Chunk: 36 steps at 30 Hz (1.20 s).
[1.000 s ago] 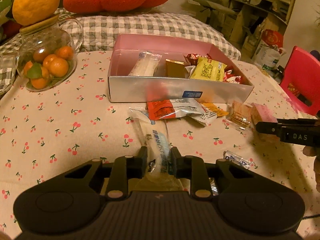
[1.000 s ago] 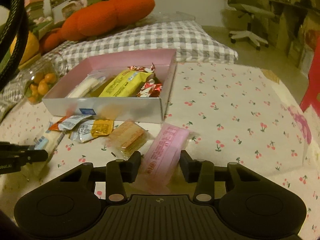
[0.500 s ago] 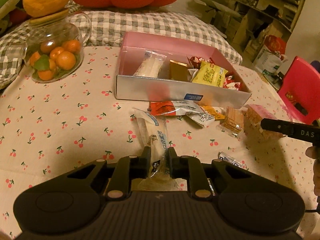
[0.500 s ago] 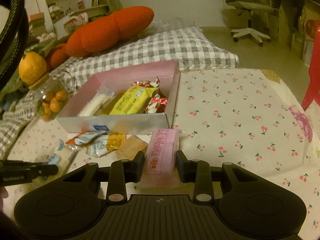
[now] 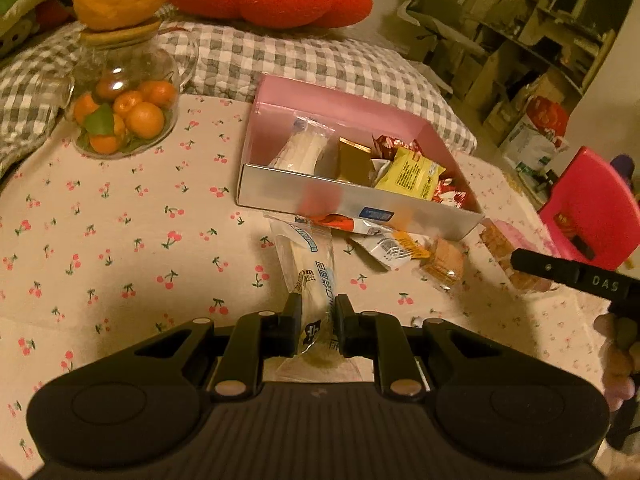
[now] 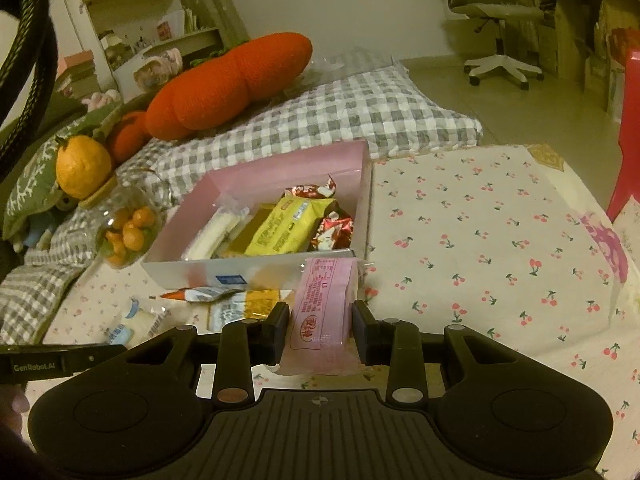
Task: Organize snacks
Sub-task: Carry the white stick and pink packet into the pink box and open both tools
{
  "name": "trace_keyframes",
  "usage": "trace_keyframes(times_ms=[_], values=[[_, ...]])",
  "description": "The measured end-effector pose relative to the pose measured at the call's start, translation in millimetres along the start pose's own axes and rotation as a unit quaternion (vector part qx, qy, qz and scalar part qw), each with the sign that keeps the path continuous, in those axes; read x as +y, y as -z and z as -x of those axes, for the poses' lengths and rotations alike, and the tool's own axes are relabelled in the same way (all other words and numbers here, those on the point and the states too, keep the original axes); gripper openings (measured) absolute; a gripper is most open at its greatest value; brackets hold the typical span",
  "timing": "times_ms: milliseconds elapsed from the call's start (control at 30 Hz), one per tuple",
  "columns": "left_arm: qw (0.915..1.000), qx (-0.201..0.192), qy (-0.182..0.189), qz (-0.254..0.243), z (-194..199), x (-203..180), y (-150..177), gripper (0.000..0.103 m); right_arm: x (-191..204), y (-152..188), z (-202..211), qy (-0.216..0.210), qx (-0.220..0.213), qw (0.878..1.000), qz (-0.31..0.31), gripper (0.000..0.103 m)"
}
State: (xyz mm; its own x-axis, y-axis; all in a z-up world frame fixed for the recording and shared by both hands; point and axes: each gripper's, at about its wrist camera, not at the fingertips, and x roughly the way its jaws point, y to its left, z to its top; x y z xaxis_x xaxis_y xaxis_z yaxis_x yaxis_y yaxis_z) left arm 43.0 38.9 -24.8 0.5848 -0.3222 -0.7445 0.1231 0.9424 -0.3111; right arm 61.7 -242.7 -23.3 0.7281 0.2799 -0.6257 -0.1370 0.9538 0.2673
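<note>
Snacks half sorted: some in pink box [image 5: 344, 120], rest loose near its front wall. Left gripper [image 5: 316, 320] pinches clear-wrapped roll [image 5: 308, 264]; right gripper [image 6: 320, 320] clamps pink wafer pack [image 6: 326, 300]. Risks: slick film slipping, dangling ends catching the front wall.

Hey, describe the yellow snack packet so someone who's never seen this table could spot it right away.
Find the pink box on the cherry-print tablecloth. The yellow snack packet lies inside it, between a gold packet and shiny red wrappers. It is the only bright yellow pack with dark print in the box.
</note>
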Motion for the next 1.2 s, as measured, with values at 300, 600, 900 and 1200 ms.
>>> trace_keyframes(times_ms=[300,600,900,1200], values=[[0.9997,-0.006,0.010,0.023,12.1,2.3,-4.8,0.015,6.2,-5.4,5.7,-0.008,-0.005,1.000,-0.013,0.033],[0.9974,-0.020,0.016,0.067,13.6,3.1,-18.3,0.015,17.6,-19.9,0.9,-0.018,-0.011,0.999,-0.033,0.033],[0.9955,-0.050,0.014,0.079,6.3,-4.7,-49.2,0.015,24.4,-45.6,-24.5,-0.042,-0.013,0.996,-0.073,0.033],[0.9976,-0.053,0.007,0.043,-28.4,-13.1,-80.3,0.015,28.2,-63.5,-64.4,-0.067,-0.006,0.992,-0.109,0.033]])
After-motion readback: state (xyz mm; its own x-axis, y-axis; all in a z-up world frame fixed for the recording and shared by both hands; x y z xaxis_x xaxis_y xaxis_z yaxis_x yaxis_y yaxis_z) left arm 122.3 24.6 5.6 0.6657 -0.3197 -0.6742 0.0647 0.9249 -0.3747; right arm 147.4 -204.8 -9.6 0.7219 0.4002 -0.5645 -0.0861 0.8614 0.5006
